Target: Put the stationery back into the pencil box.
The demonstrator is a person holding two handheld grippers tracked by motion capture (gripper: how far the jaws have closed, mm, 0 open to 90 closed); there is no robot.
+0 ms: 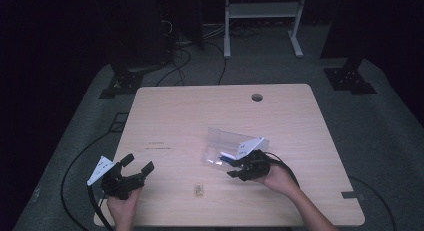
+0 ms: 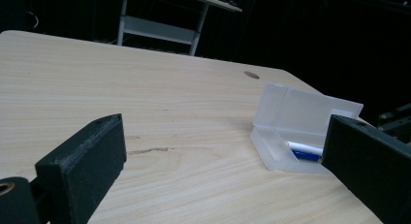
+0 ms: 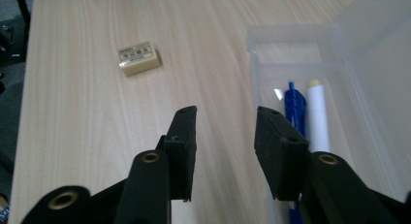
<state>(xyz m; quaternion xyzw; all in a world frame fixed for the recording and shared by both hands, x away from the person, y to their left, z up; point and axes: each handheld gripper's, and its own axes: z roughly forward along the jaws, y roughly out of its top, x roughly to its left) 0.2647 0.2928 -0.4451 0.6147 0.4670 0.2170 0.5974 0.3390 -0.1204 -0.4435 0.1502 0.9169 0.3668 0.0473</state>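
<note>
Work in hand: packing small stationery into the case (image 1: 235, 146), by the look of it — a clear plastic box lying open on the bench (image 1: 175, 116), lid propped up behind.
Case contents: a blue pen (image 3: 294, 105) and a white stick (image 3: 317, 115) lie side by side in the tray, both along its length.
Eraser: the eraser (image 3: 139, 57) sits loose on the bench, well apart from the case and nearer the person's edge; I judge it the next thing to go in.
Right tongs: the right tongs (image 3: 225, 136) stand part open with nothing between them, hanging just beside the case's near wall — likely pulling clear after a drop.
Left tongs: the left tongs (image 1: 136, 167) are spread wide and empty, parked at the bench's near left corner, probably to keep out of the way.
High view adds: the whole layout — the eraser lying between the two hands.
Right gripper view adds: the eraser's printed label and the tray's inner divider.
Left gripper view adds: the case from the side, its lid upright, pen tips just visible.
</note>
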